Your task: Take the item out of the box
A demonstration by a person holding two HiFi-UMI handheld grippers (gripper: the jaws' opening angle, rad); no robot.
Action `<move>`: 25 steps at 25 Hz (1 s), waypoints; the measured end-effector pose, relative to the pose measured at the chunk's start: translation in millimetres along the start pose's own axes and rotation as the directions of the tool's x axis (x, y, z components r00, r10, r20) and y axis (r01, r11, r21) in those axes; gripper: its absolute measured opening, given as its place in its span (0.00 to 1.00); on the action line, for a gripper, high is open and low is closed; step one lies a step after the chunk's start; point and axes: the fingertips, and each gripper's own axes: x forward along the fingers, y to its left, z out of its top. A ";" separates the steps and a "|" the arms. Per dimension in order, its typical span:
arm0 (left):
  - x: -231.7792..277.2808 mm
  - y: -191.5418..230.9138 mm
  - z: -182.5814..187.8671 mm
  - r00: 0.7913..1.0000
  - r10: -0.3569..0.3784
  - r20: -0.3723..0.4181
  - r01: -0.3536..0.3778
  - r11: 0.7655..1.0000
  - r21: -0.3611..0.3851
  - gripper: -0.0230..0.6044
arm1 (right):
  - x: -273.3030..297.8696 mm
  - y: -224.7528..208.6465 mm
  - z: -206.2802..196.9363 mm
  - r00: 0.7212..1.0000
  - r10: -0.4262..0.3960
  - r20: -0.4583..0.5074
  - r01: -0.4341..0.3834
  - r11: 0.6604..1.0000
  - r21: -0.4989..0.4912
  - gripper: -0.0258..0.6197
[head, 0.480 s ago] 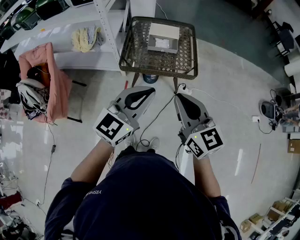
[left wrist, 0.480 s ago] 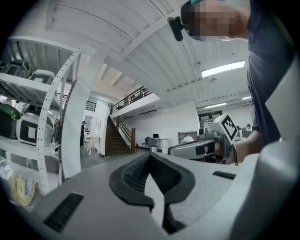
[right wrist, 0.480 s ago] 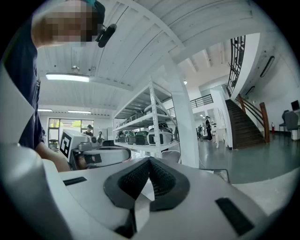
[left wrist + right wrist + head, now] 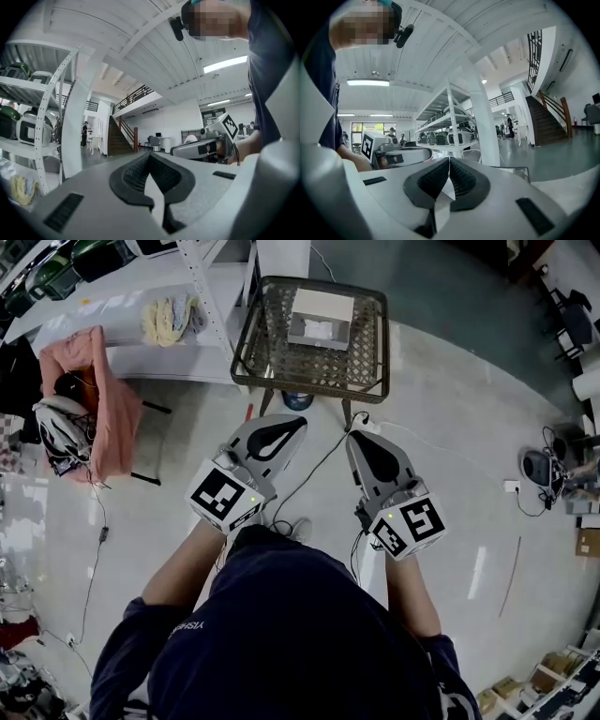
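Since half a second back almost nothing is shifting: the table [image 4: 281, 351] and the box [image 4: 324, 302] on it are sitting a touch further left in the head view, and both grippers are keeping the same pose short of the table.

Well left of the table, a pink cloth [image 4: 105, 395] is hanging over a chair with a helmet [image 4: 58, 432] against it. Just left of the table, a shelf [image 4: 141, 360] is carrying a yellow bundle [image 4: 171, 318].

I am holding the left gripper [image 4: 298, 421] over the floor in front of the table's near edge, tip aimed toward the table and apart from it. In the left gripper view its pads [image 4: 134, 175] are pressing against each other at the tip, fully closed, with nothing between them.

A cable [image 4: 314, 470] is trailing over the floor from the table's near edge down between the two grippers.

The box is resting on the table toward its far side, top open, and the white item [image 4: 319, 330] is lying inside it, with neither gripper touching it.

I am holding the right gripper [image 4: 354, 434] level with the left one, also in front of the table's near edge and clear of it. In the right gripper view its pads [image 4: 431, 179] are meeting at the tip, likewise closed and gripping nothing.

Well right of the table, some gear [image 4: 539, 465] is sitting on the floor.
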 end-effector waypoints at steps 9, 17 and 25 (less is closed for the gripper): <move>41.5 12.1 -6.1 1.000 0.012 -0.007 -0.012 1.000 -0.009 0.05 | 1.7 -44.0 -1.2 1.000 -0.002 -0.009 0.003 1.000 0.011 0.08; 78.9 58.6 -35.4 0.999 0.003 -0.040 -0.004 0.999 -0.040 0.05 | 42.5 -83.0 -13.6 0.999 -0.009 -0.048 0.010 1.000 0.019 0.08; 137.0 159.4 -66.3 0.996 -0.037 -0.080 0.030 0.996 -0.084 0.05 | 134.8 -147.1 -25.5 0.993 -0.046 -0.111 0.053 0.997 0.058 0.08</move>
